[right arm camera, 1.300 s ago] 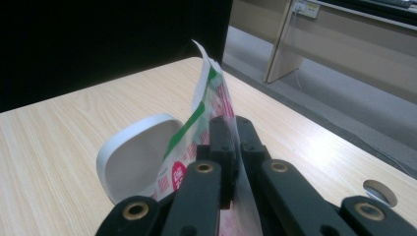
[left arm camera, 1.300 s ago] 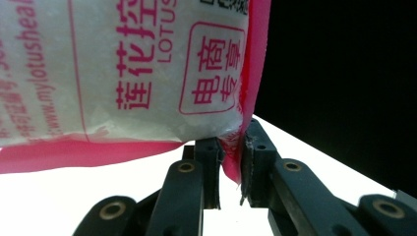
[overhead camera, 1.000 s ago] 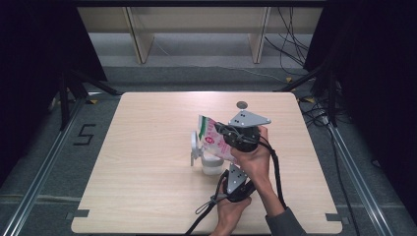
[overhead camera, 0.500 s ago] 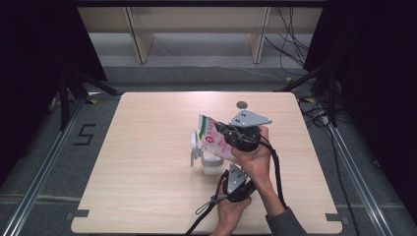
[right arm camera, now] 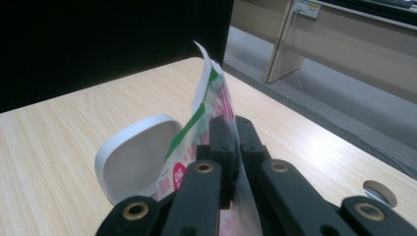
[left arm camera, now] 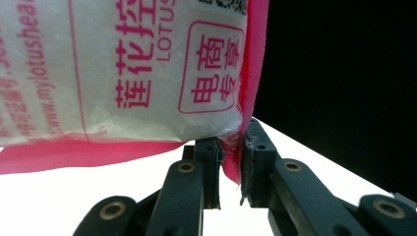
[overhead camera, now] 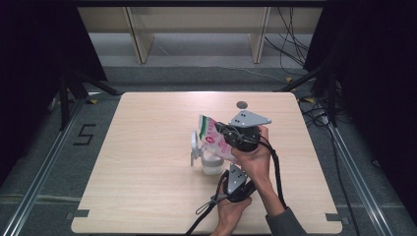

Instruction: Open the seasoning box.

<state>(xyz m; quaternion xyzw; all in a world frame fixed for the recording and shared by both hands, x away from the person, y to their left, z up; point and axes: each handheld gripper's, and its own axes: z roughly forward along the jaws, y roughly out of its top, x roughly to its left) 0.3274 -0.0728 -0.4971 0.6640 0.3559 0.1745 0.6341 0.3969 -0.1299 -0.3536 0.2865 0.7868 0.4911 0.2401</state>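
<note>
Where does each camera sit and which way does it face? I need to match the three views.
High view: above the table, looking forward and down; both forearms and hands show.
Left gripper view: on the left gripper, looking up at the bag.
Right gripper view: on the right gripper, facing across the table.
Shared: the bag.

Pink-and-white printed plastic pouch point(left arm camera: 128, 73): glossy film, creased, grainy white contents showing through. White plastic container point(overhead camera: 211, 162) with hinged lid point(right arm camera: 135, 152): smooth, matt. Pale wood-grain table point(overhead camera: 147, 147): smooth laminate, slight sheen. Black gripper jaws: matt plastic, brass-coloured metal pivot pins.
</note>
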